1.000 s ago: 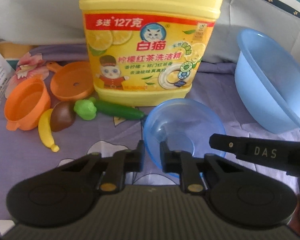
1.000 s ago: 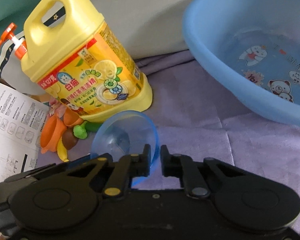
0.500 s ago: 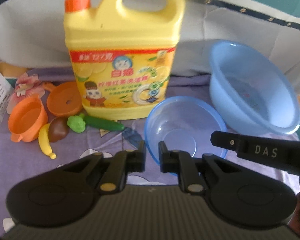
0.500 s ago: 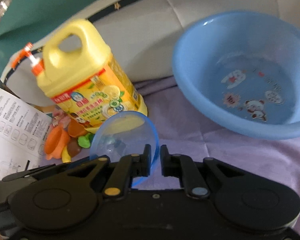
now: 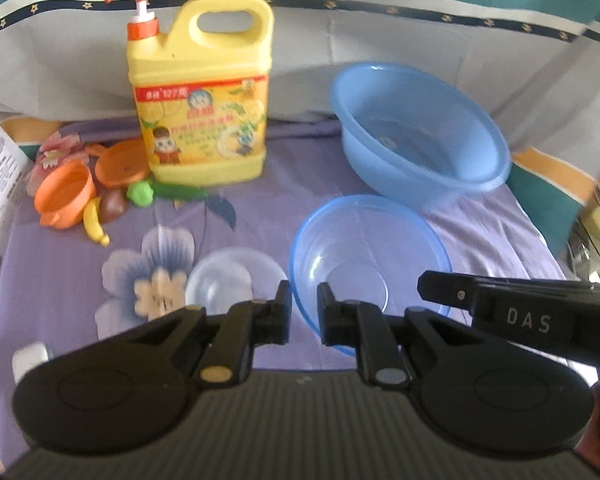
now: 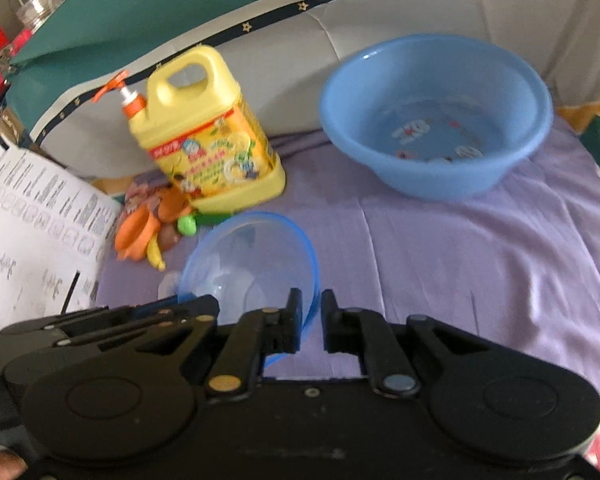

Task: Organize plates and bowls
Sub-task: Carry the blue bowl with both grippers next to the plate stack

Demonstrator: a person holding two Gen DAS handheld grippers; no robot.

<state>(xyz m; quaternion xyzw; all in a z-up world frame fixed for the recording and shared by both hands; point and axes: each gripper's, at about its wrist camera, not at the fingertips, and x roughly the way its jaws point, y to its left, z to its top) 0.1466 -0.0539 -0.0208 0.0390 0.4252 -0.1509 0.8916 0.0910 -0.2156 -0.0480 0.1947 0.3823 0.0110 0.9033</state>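
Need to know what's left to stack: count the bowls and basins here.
4: big blue basin at back right, translucent blue bowl between the fingers, clear bowl to its left, orange toy bowl far left. More may be hidden.

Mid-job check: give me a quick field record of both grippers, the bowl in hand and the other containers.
left gripper: shut on the near-left rim of the bowl
right gripper: shut on the right rim of the same bowl
translucent blue plastic bowl: held by both grippers, tilted in the right wrist view
clear plastic bowl: on the purple cloth, left of the blue bowl
large opaque blue basin: on the cloth, far right, cartoon prints inside
yellow detergent jug with orange pump: upright at the back
orange toy pot: far left, toy food beside it
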